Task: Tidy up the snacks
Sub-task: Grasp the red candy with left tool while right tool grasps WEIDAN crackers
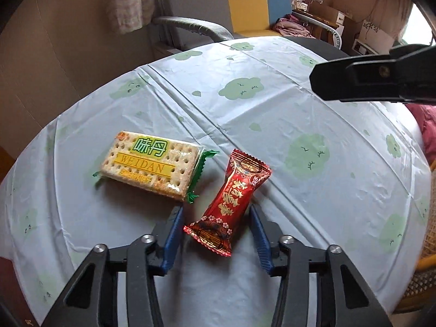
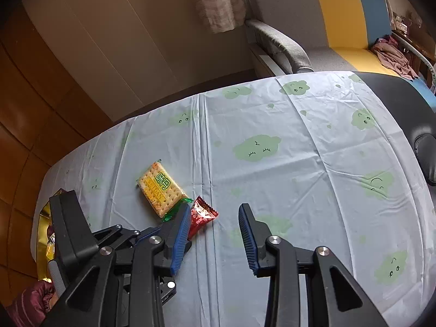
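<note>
A red candy (image 1: pixel 230 199) lies on the table (image 1: pixel 313 109), on a pale blue cloth printed with green clouds, and the left gripper (image 1: pixel 216 212) has its two blue fingers (image 1: pixel 174 234) on either side of the packet's lower half. The right finger's tip sits against or very near the wrapper's edge, while a clear gap shows between the left finger and the wrapper, so the jaws stand partly open and do not press the packet; it rests on the cloth. Just to the candy's left lies a cracker pack (image 1: pixel 151 164), flat, its green crimped end close to the candy but apart from it. In the right wrist view the same pair shows at the left: the cracker pack (image 2: pixel 160 189) and the candy (image 2: pixel 201 215), with the left gripper's black frame reaching in from the lower left. The right gripper (image 2: pixel 215 209) hangs over bare cloth to the right of the candy, its jaws partly open with nothing between them. Beyond the table stands a grey, yellow and blue sofa (image 1: pixel 245 5).
</note>
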The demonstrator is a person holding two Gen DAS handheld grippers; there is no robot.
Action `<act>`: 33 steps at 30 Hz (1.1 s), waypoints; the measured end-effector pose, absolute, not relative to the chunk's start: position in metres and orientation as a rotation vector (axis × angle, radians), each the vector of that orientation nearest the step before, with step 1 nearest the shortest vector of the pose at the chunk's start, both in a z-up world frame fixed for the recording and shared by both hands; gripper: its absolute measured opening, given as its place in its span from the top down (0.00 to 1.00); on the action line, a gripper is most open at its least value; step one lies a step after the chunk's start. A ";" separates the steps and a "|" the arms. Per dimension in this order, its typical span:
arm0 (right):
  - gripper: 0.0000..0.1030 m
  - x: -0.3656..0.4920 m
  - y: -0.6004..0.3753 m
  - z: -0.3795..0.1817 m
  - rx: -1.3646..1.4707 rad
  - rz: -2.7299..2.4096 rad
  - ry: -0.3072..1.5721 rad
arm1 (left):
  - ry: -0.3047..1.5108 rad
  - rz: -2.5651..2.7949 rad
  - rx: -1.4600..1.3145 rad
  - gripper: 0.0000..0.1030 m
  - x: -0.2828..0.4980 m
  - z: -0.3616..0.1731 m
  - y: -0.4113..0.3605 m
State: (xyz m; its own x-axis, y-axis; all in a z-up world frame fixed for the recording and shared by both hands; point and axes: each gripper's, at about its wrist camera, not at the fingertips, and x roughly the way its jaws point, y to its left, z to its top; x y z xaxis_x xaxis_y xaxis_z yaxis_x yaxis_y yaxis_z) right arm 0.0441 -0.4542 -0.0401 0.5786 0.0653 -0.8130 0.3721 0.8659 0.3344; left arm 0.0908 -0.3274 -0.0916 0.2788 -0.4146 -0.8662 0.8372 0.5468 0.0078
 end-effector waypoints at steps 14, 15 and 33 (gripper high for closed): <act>0.64 0.055 -0.420 -0.060 0.372 -0.090 1.055 | 0.941 -0.677 0.394 0.67 0.042 -0.085 -0.195; 0.64 0.057 -0.414 -0.062 0.360 -0.073 1.065 | 0.944 -0.659 0.367 0.67 0.040 -0.085 -0.180; 0.43 0.175 -0.347 -0.092 -0.020 0.060 1.205 | 0.913 -0.657 0.231 0.66 0.030 -0.092 -0.146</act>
